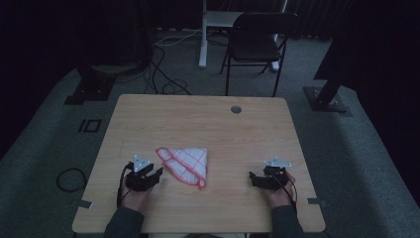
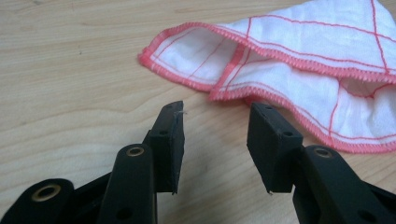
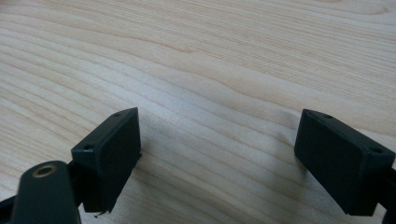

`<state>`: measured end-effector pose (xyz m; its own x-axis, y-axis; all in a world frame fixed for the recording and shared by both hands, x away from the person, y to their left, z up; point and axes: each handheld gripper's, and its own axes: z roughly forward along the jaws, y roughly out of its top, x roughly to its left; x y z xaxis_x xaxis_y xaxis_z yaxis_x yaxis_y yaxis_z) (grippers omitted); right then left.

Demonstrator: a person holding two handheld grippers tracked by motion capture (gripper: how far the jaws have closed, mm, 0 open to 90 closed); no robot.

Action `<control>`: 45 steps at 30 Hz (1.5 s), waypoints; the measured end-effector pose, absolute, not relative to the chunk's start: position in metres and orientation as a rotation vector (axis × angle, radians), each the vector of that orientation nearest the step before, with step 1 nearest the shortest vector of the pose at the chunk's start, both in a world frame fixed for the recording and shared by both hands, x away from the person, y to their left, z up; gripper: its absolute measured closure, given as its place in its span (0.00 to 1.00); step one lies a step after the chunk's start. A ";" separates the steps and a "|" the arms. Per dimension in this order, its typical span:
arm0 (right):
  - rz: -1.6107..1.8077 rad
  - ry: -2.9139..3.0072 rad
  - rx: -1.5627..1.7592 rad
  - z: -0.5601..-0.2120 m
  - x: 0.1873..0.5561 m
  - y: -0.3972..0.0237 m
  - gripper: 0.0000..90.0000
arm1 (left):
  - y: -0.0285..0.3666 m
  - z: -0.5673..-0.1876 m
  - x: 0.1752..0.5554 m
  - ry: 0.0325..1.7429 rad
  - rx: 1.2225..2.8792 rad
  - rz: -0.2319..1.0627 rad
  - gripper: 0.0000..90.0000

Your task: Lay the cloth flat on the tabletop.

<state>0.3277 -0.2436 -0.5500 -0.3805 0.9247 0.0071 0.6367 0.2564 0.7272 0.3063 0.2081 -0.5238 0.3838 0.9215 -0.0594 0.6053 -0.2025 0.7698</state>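
A white cloth with red grid lines and a red hem (image 1: pixel 185 163) lies folded into a rough triangle on the wooden table (image 1: pixel 208 124), near its front middle. My left gripper (image 1: pixel 151 174) rests just left of the cloth, jaws apart with nothing between them. In the left gripper view the cloth (image 2: pixel 299 60) has its hemmed edge just beyond the fingertips (image 2: pixel 170 123), and the left gripper (image 2: pixel 215 114) does not touch it. My right gripper (image 1: pixel 257 179) sits at the front right, apart from the cloth. Its jaws stand wide over bare wood, seen in the right gripper view (image 3: pixel 219 140).
A round grommet (image 1: pixel 236 109) is set into the table near its far edge. Beyond the table stand a dark folding chair (image 1: pixel 257 42) and a white desk leg (image 1: pixel 203 34). Cables (image 1: pixel 166 74) trail over the grey carpet. A dark stand foot (image 1: pixel 324 96) sits at the right.
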 end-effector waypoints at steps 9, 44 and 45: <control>0.918 2.112 1.417 -0.550 0.327 -0.243 0.16 | 0.204 -0.524 0.317 1.342 1.928 0.576 0.71; 1.139 2.268 1.121 -0.521 0.301 -0.167 0.63 | 0.185 -0.524 0.333 1.314 1.917 0.484 0.61; 1.143 2.275 1.108 -0.520 0.301 -0.164 0.64 | 0.184 -0.524 0.332 1.313 1.919 0.483 0.61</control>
<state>0.3012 -0.1641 -0.5203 -0.6262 0.7793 0.0255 0.4853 0.3640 0.7950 0.3322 0.1837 -0.5239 0.4028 0.9097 -0.1013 0.6276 -0.1940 0.7540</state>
